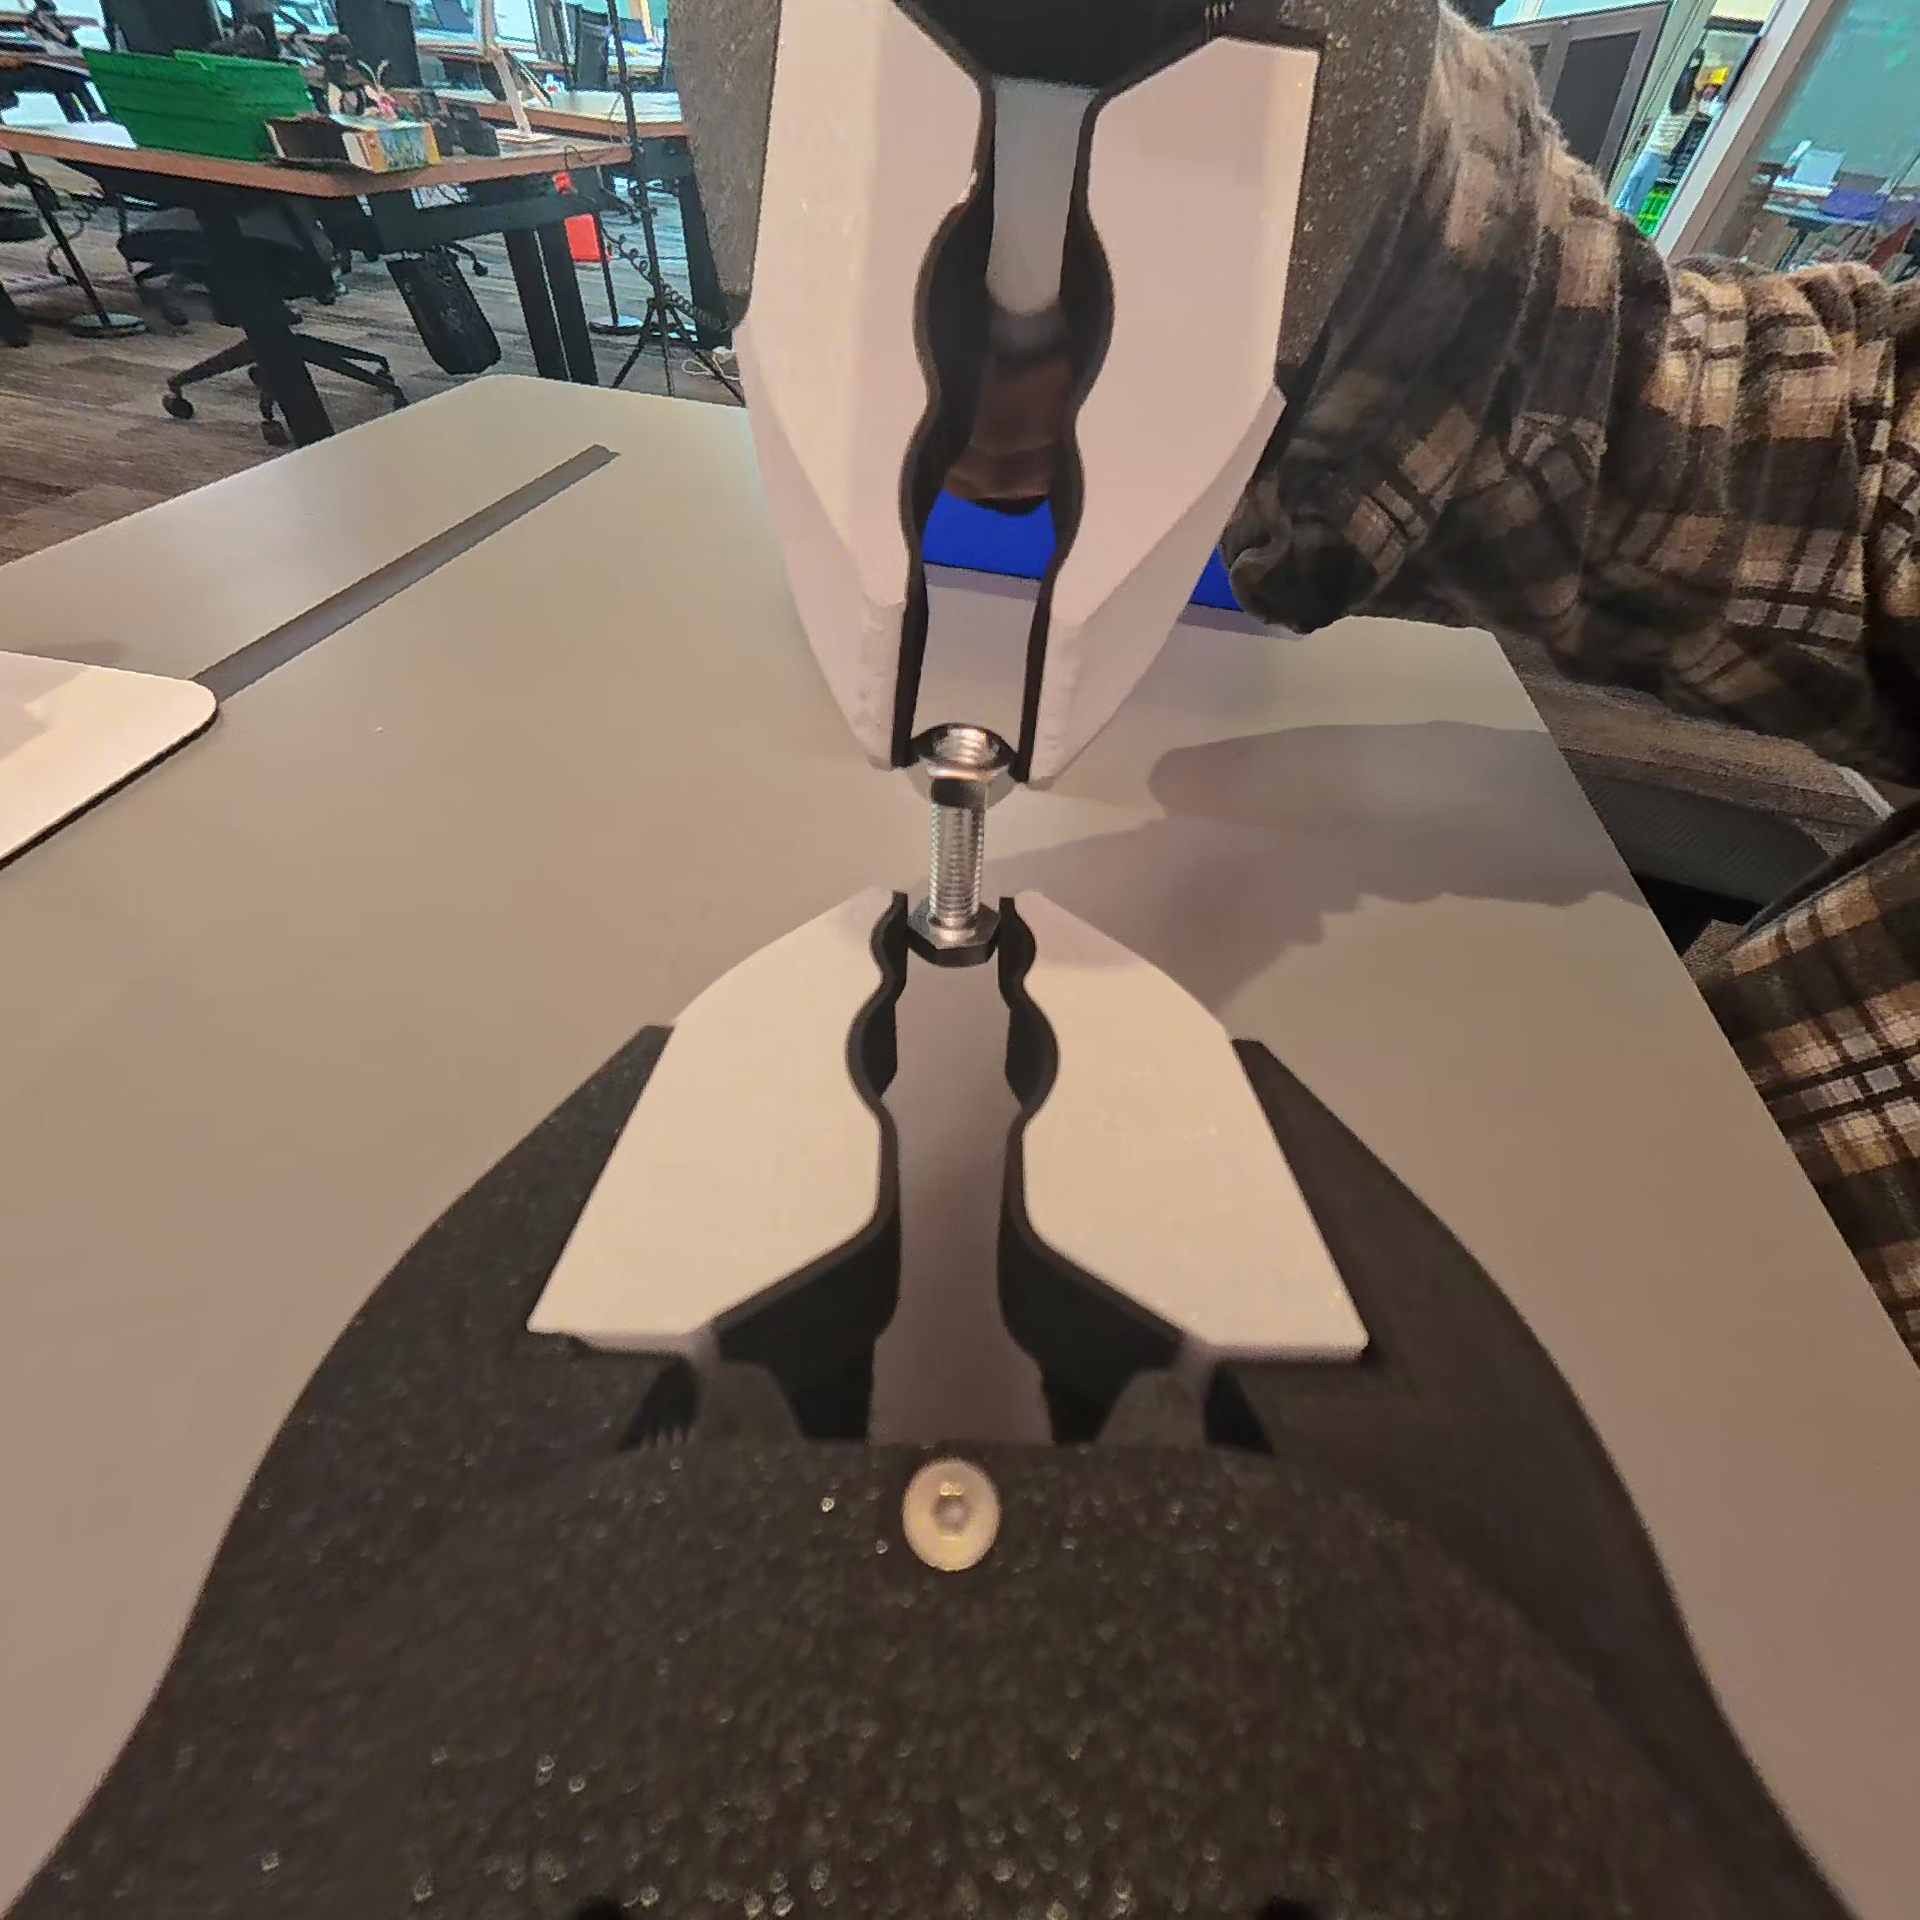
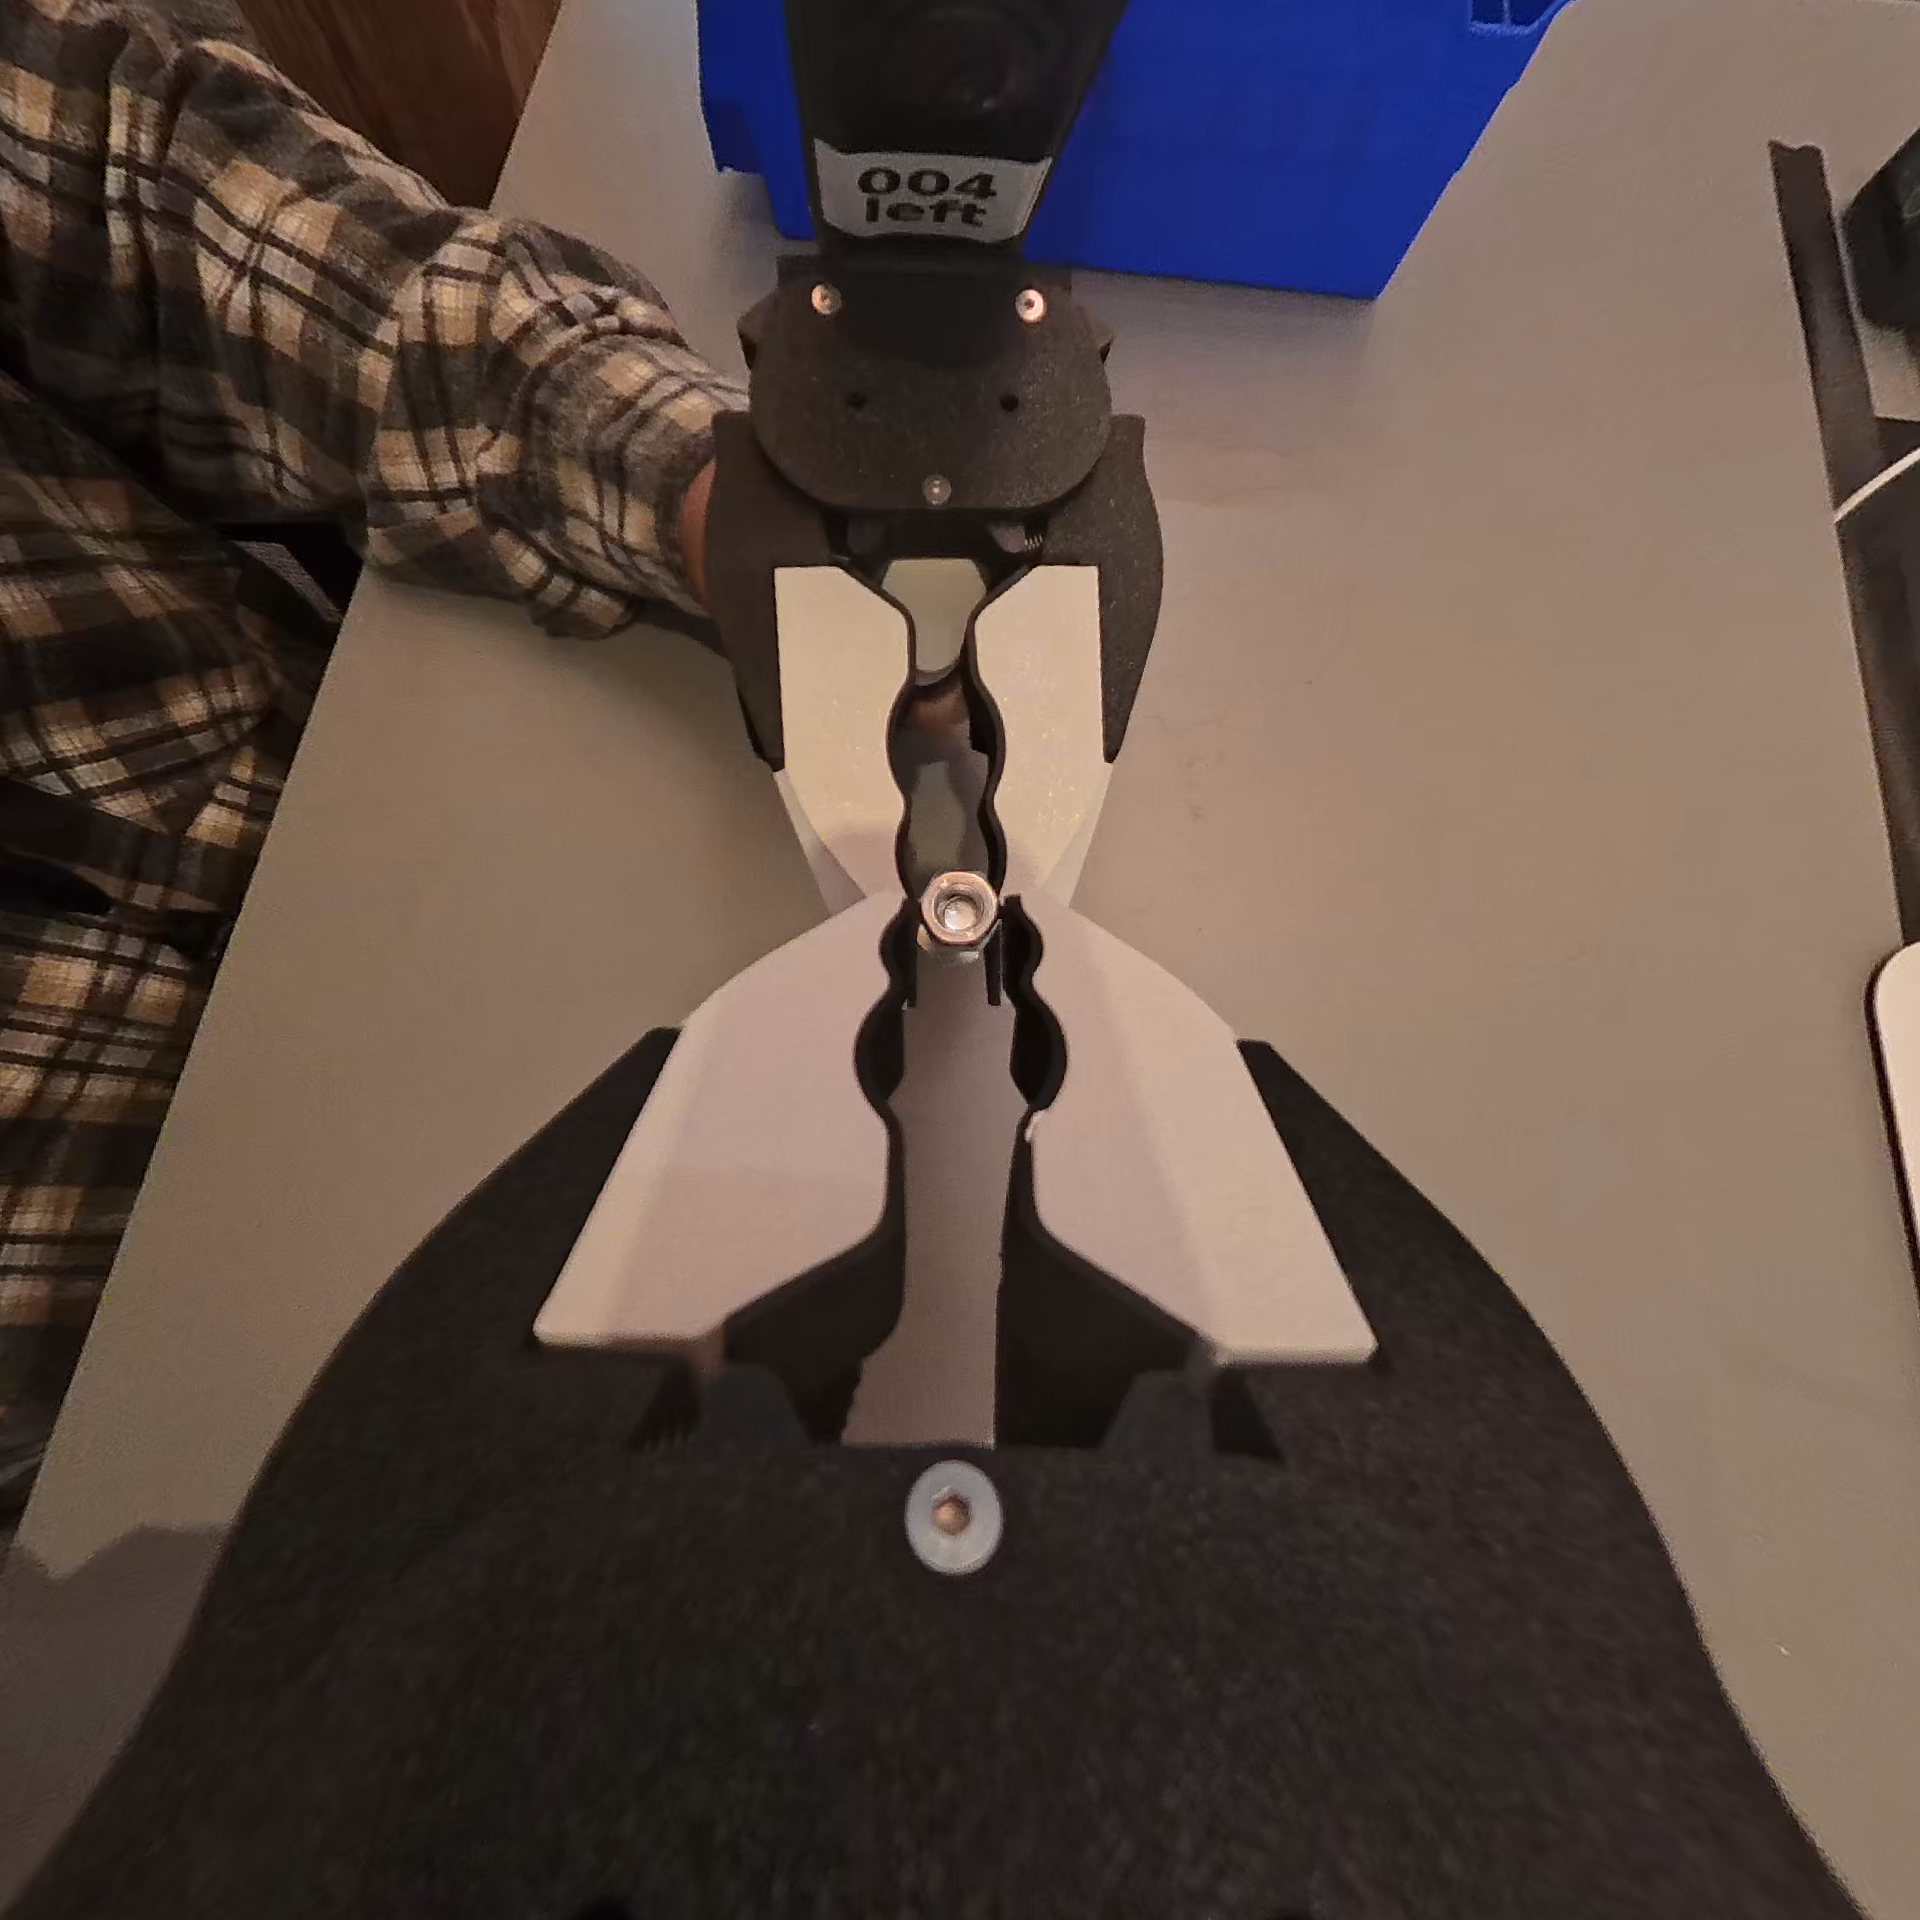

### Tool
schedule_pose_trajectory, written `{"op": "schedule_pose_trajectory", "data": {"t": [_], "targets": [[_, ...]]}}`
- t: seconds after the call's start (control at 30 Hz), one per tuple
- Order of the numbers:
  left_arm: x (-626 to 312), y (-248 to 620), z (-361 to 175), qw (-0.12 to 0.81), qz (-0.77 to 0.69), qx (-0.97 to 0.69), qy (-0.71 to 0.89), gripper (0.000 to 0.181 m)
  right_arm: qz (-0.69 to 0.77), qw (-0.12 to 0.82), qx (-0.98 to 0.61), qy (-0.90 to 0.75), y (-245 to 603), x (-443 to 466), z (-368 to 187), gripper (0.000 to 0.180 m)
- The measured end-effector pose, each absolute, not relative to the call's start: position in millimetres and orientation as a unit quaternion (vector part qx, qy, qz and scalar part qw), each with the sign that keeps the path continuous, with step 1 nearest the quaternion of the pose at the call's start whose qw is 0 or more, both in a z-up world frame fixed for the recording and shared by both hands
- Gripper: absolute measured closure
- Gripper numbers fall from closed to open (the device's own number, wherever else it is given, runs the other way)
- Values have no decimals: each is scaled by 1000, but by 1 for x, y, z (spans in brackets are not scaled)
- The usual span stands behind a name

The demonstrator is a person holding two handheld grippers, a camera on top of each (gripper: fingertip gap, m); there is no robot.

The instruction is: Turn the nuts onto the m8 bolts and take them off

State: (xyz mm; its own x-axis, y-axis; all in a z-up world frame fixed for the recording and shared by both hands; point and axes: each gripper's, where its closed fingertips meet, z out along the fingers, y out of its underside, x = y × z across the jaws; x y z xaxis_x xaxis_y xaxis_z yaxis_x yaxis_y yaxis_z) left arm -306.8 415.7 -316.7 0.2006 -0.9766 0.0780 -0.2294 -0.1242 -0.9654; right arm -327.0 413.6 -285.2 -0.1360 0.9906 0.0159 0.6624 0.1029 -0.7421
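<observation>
In the left wrist view a silver M8 bolt [image 1: 951, 852] is held in the air above the grey table [image 1: 416, 987] between the two grippers. My left gripper [image 1: 953, 925] is shut on a hex nut [image 1: 951, 932] that sits on the bolt's threaded end. My right gripper [image 1: 958, 767] comes from the far side and is shut on the bolt's head [image 1: 956, 750]. In the right wrist view my right gripper [image 2: 956, 940] grips the bolt head [image 2: 958, 920], seen end-on. The left gripper [image 2: 961, 883] faces it tip to tip. The nut is hidden behind the head there.
A blue bin [image 2: 1299, 135] stands on the table behind the left gripper. A white board [image 1: 83, 727] lies at the table's left, beside a dark slot [image 1: 416, 571]. A person's plaid sleeves [image 1: 1558, 468] are at the table's right edge. Office desks and chairs stand beyond. Only a small space, under 4 cm, lies between the two pairs of fingers.
</observation>
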Motion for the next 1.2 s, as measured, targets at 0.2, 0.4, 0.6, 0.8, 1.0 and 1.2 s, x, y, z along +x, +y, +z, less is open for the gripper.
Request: {"op": "schedule_pose_trajectory", "data": {"t": [0.2, 0.4, 0.6, 0.8, 1.0, 1.2], "targets": [[-307, 416, -316, 455, -416, -627, 477, 165, 307, 276, -598, -687, 415, -327, -284, 164], [-307, 416, -315, 454, -417, -626, 477, 165, 304, 275, -597, -690, 414, -327, -285, 164], [-307, 416, -315, 454, -417, -627, 476, 165, 304, 275, -595, -691, 414, -327, -286, 162], [-308, 417, -315, 455, -418, -627, 474, 165, 306, 295, -586, -690, 414, -328, -279, 148], [-311, 417, -306, 462, -437, -619, 460, 165, 423, 407, -542, -602, 409, -329, -256, 111], [-310, 417, -305, 464, -445, -616, 455, 165, 469, 444, -514, -566, 397, -338, -262, 93]]}}
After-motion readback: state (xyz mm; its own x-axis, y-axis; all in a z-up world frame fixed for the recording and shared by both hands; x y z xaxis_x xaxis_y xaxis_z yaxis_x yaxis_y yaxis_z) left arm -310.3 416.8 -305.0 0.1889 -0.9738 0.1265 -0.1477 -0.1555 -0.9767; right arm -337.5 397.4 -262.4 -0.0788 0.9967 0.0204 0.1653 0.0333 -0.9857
